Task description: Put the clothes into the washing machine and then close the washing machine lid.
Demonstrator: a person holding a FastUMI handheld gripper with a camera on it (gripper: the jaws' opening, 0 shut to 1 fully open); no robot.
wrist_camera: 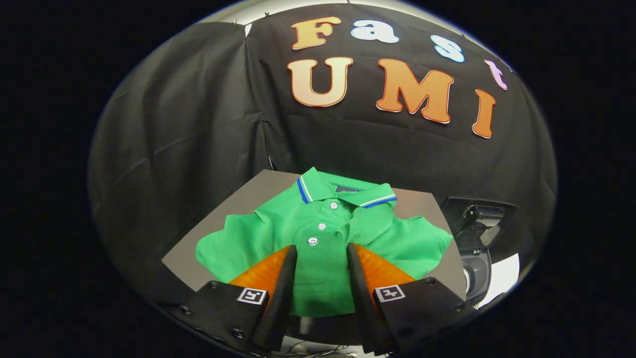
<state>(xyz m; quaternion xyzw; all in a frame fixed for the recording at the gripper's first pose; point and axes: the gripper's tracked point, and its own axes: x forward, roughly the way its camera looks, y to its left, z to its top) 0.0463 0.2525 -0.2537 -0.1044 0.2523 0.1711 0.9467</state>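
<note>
A green polo shirt (pixel 323 233) with a blue-and-white striped collar and white buttons lies spread flat on a grey tabletop (pixel 248 199). My gripper (pixel 322 249) hovers over the shirt's lower front, open, its two fingers standing either side of the button placket. Whether the fingertips touch the cloth I cannot tell. A dark machine-like object (pixel 477 233) with a rounded grey part sits just past the table's right edge; it may be the washing machine, mostly hidden.
Black cloth walls close in behind and to the left of the table. The table's left and far edges are near the shirt. A bright patch of floor (pixel 502 278) lies beyond the right edge, below the dark object.
</note>
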